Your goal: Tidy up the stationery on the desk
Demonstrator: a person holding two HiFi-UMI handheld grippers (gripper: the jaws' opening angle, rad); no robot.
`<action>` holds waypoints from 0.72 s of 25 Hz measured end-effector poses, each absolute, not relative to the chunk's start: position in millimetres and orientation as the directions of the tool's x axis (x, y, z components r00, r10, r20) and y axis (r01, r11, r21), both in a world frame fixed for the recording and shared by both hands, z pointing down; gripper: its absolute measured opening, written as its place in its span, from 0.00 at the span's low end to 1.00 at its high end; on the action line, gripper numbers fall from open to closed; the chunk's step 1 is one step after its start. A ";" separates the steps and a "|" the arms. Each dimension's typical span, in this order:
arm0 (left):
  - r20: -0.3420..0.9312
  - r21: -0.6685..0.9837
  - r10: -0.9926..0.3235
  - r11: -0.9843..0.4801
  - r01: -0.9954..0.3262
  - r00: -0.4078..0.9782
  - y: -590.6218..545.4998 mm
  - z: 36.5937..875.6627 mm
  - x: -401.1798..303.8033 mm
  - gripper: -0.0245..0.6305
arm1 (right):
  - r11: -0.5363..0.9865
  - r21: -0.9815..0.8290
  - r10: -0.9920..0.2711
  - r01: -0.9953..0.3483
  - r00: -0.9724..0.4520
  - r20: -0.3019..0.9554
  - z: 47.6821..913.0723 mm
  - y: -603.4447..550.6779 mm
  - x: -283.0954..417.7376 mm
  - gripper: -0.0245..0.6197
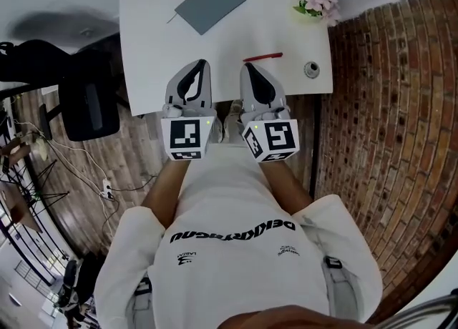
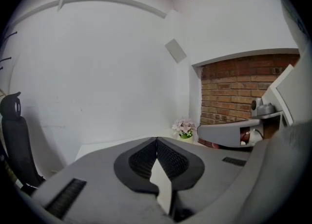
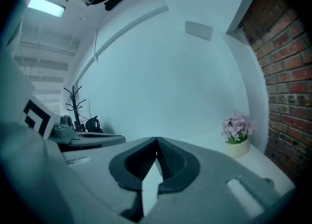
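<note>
Both grippers were clenched on nothing, jaws pressed together: the left gripper (image 1: 201, 66) and the right gripper (image 1: 247, 68) hung side by side over the near edge of the white desk (image 1: 143, 48). The red pen (image 1: 262, 56) lay just beyond the right gripper's tip, its long axis crosswise to the jaws, so the right hand was nearer. The grey notebook (image 1: 211, 3) sat farther off, skewed, ahead of the left.
</note>
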State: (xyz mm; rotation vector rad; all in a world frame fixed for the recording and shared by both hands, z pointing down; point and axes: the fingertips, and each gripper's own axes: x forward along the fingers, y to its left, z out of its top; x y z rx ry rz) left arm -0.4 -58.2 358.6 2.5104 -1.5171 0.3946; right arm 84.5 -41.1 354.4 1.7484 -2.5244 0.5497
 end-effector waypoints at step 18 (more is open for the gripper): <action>0.451 0.043 -0.747 -0.529 -0.848 0.489 -156.0 425.4 -23.9 0.05 | 0.213 -0.333 -0.876 -0.918 -0.331 0.351 424.2 -112.1 55.4 0.05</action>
